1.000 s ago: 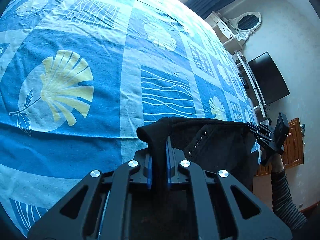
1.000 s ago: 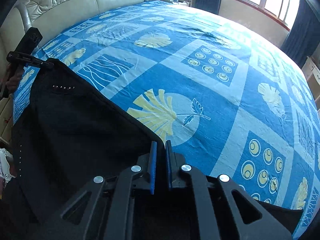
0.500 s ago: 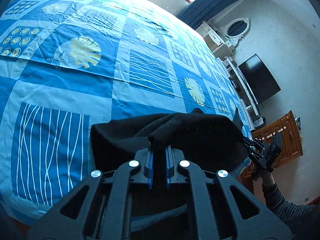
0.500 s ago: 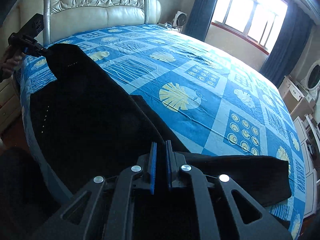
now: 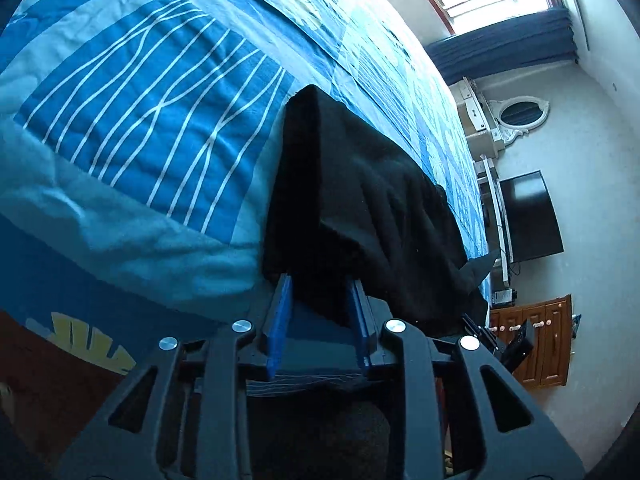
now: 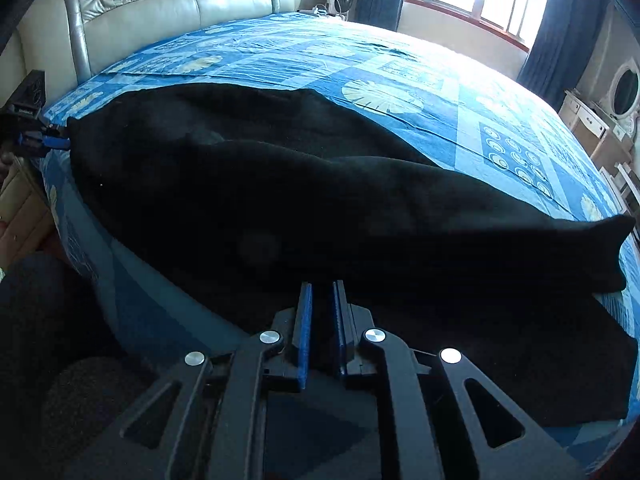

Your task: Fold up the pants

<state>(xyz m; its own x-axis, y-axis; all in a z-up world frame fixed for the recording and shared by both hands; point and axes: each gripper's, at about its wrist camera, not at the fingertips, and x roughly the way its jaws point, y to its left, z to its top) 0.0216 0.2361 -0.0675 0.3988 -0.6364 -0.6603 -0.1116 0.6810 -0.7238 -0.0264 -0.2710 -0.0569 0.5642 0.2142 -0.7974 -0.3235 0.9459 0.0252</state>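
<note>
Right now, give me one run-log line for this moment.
stage: black pants laid on bed | left gripper: jaws opening | right gripper: jaws opening

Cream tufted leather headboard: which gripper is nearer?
Left. The left gripper is near the headboard, the right gripper farther along the blue bed; both jaws just opened, black pants between them.

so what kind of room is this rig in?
A bedroom, almost certainly: a large bed under a blue patterned bedspread with a tufted cream headboard, plus an oval-mirrored dresser and a wall TV.
</note>
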